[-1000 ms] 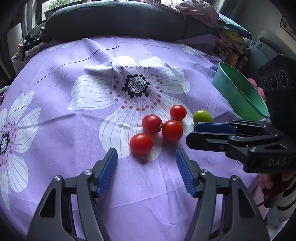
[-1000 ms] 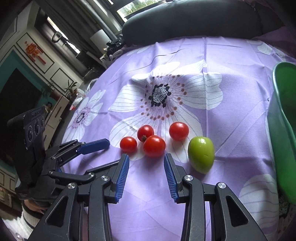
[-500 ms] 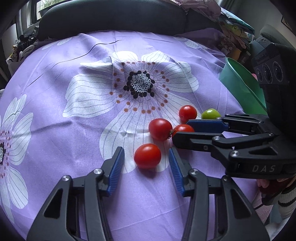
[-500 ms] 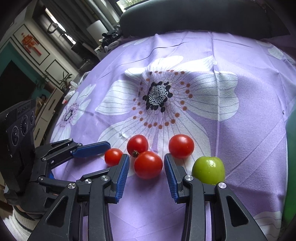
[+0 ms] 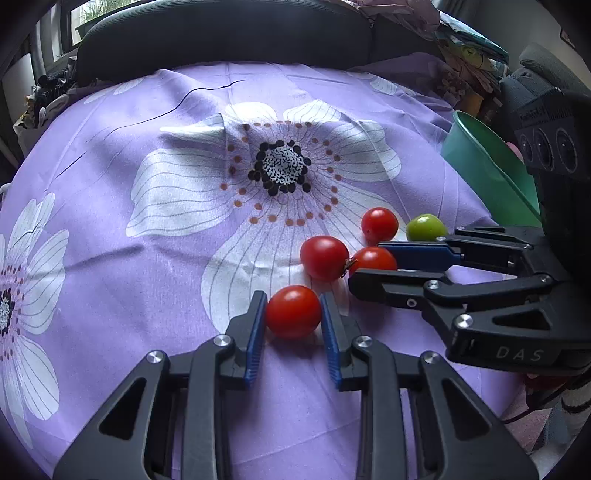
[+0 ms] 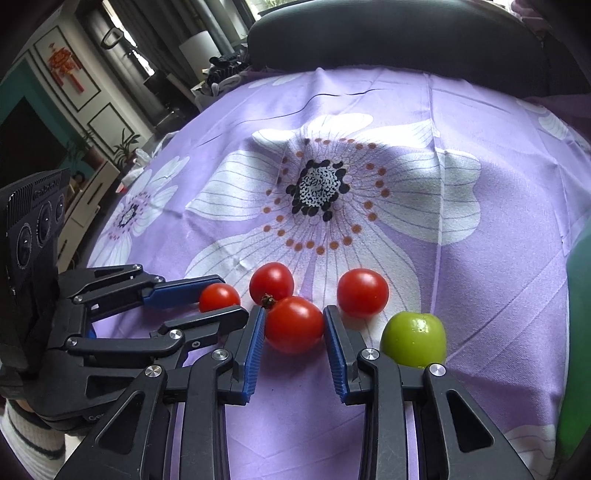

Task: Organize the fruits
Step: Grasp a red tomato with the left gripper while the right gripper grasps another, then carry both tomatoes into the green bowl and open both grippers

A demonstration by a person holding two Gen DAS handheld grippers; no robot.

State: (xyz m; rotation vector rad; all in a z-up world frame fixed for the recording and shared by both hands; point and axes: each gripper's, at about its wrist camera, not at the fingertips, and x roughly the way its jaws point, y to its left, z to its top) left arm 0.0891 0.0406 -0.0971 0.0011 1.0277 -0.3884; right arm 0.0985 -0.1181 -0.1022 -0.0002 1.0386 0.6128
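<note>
Several red tomatoes and one green fruit (image 5: 425, 228) lie on a purple flowered cloth (image 5: 147, 258). My left gripper (image 5: 293, 314) is shut on the nearest red tomato (image 5: 293, 311), its blue pads touching both sides; the same tomato shows in the right wrist view (image 6: 219, 296). My right gripper (image 6: 294, 328) is shut on another red tomato (image 6: 294, 324), seen half hidden in the left wrist view (image 5: 373, 257). Two more tomatoes (image 6: 271, 281) (image 6: 362, 292) rest just beyond. The green fruit (image 6: 413, 339) sits right of my right gripper. Both held tomatoes rest on the cloth.
A green bowl (image 5: 487, 170) stands at the cloth's right edge, its rim also at the far right of the right wrist view (image 6: 580, 295). A dark cushioned chair back (image 5: 221, 33) runs along the far side. Clutter lies beyond the bowl.
Both grippers moved forward and lower over the tomatoes. Their jaws narrowed from wide open until the pads closed on one tomato each.
</note>
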